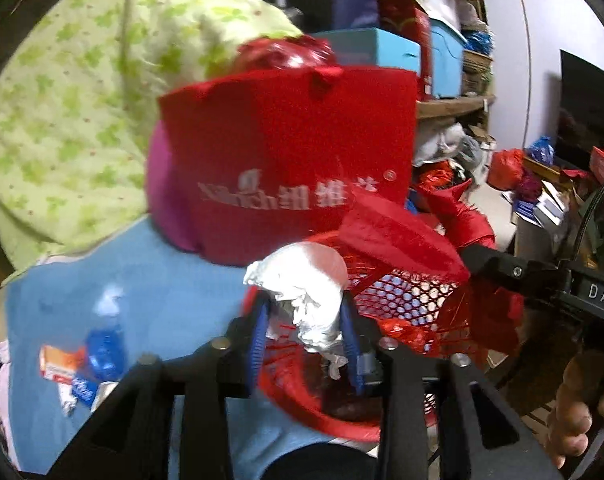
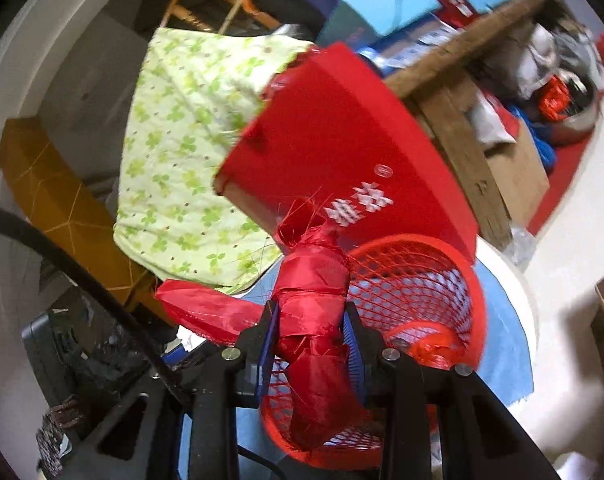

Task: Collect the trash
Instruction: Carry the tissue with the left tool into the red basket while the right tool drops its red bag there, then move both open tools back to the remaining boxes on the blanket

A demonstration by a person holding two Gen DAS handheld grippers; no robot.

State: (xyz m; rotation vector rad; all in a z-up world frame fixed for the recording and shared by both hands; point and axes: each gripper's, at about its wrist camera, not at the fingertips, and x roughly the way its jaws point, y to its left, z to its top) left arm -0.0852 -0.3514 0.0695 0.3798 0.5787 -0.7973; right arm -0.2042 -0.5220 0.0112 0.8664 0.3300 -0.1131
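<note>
Left wrist view: left gripper (image 1: pixel 307 334) clamps foil wad (image 1: pixel 308 300) above red basket (image 1: pixel 402 304); right gripper (image 2: pixel 312 344) clamps red cloth (image 2: pixel 316 320); drop step, next release both

a cluttered home storeroom: a wooden shelf (image 1: pixel 454 104) crammed with boxes (image 1: pixel 382 50), a floral quilt (image 1: pixel 82 100) left of it, bags (image 1: pixel 506 168) on the floor below it.
</note>
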